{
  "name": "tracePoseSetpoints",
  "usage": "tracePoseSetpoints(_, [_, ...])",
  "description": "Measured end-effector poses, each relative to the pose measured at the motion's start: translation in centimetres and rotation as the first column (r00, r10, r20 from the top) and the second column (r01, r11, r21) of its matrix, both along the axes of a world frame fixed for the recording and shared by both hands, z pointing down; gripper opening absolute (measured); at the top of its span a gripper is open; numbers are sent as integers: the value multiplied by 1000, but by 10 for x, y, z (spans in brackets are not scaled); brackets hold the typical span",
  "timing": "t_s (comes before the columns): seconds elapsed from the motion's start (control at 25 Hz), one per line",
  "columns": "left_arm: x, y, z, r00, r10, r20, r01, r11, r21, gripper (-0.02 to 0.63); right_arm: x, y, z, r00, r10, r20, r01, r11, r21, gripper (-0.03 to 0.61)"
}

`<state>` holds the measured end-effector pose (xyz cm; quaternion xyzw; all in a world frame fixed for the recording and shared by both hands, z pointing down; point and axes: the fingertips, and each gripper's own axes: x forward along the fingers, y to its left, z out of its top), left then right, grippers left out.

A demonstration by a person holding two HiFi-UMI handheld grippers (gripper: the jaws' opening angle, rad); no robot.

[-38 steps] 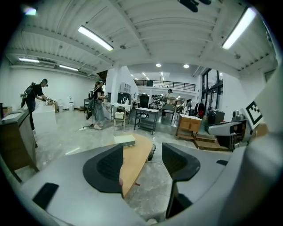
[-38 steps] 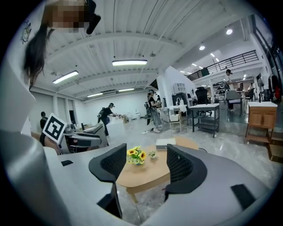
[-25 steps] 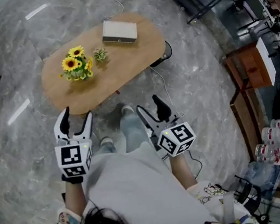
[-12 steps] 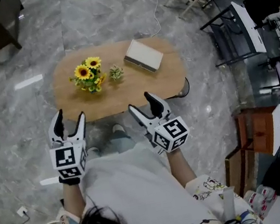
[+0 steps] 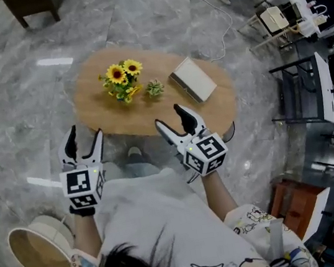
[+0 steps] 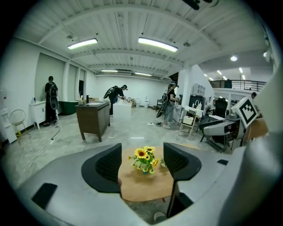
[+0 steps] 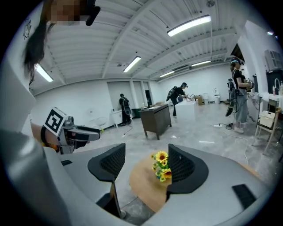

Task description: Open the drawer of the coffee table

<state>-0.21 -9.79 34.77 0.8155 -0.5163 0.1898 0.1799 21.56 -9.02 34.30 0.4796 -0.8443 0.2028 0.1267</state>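
Note:
An oval wooden coffee table (image 5: pixel 110 121) stands on the marble floor ahead of me; no drawer shows in any view. On its top are a sunflower bouquet (image 5: pixel 122 79), a small green plant (image 5: pixel 155 88) and a white box (image 5: pixel 192 79). My left gripper (image 5: pixel 85 141) is open and empty, just short of the table's near edge. Also open and empty, my right gripper (image 5: pixel 172 121) has its tips over that near edge. In the left gripper view the bouquet (image 6: pixel 144 160) and table (image 6: pixel 146 187) show between the open left gripper (image 6: pixel 142 154). The right gripper view frames the bouquet (image 7: pixel 162 166) in the same way.
A round pale basket (image 5: pixel 38 254) sits at the lower left by my side. A dark wooden cabinet (image 5: pixel 34 3) stands beyond the table, with a black desk frame (image 5: pixel 304 95) and a wooden cabinet (image 5: pixel 300 203) at right. Cables lie on the floor. My shoe (image 5: pixel 134 155) is near the table's edge.
My viewpoint has swung round the table, which now lies turned and nearer. The gripper tips have come up to its near edge. Both grippers stay open.

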Motion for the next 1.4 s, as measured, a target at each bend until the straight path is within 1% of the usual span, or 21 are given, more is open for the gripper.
tracePoseSetpoints(0.2, [-12,20,6,998,-61,7,61,998,-22,272,-21,-1,5,996,-88,6,88,996,-15,264])
tracePoseSetpoints(0.44, [-37,32,14,997,-78,17,79,996,-43,272,-53,3,9,990,-140,-1,140,990,-32,264])
tracePoseSetpoints(0.68, [-59,38,23,999,-51,16,52,997,-56,272,-82,11,18,990,-138,-7,137,989,-51,264])
tracePoseSetpoints(0.88, [-77,38,33,999,-38,21,40,996,-76,272,-110,14,27,986,-166,0,166,984,-71,264])
tracePoseSetpoints(1.16, [-84,40,61,999,28,28,-24,992,-120,272,-143,18,54,976,-216,2,215,970,-115,264])
tracePoseSetpoints(1.4, [-79,43,103,995,96,27,-89,980,-179,272,-155,20,89,969,-246,-9,242,957,-160,264])
